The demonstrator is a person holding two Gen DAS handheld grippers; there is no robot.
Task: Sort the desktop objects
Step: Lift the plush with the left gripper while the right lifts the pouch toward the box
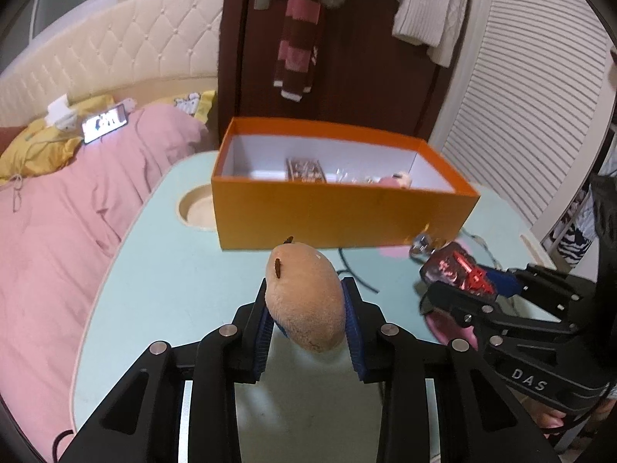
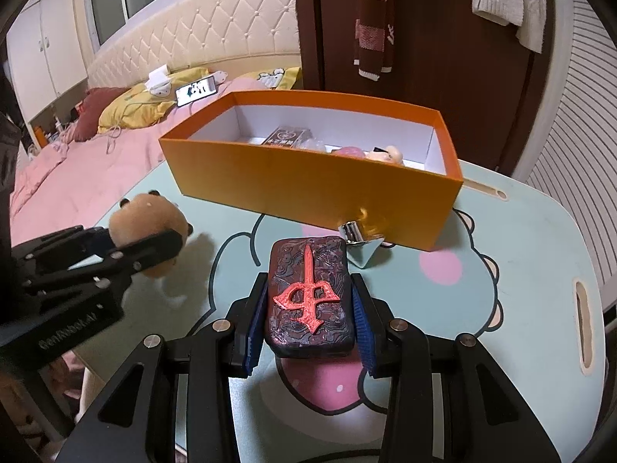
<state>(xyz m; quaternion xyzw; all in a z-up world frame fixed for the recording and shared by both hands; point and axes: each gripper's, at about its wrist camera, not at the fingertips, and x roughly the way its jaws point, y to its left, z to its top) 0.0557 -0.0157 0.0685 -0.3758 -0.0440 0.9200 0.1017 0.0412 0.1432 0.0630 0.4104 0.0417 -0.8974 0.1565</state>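
Observation:
A tan plush toy [image 1: 304, 297] with small dark ears is squeezed between the blue pads of my left gripper [image 1: 307, 289], which is shut on it. In the right wrist view the plush toy [image 2: 146, 216] hangs clear of the table with its shadow below. My right gripper [image 2: 309, 281] is shut on a dark flat case [image 2: 308, 297] bearing a raised red emblem, held by its long sides. The open orange box [image 2: 308, 189] stands just beyond both, with a dark packet, a pink item and a small figure inside. From the left wrist view the case [image 1: 451, 266] is at the right.
A small shiny metal object [image 2: 356, 237] lies against the orange box's front wall. A black cable [image 1: 354, 274] runs across the mint-green table [image 2: 520, 270], which has a round cup recess [image 1: 194, 208] left of the box. A pink-covered bed [image 1: 58, 231] borders the table's left edge.

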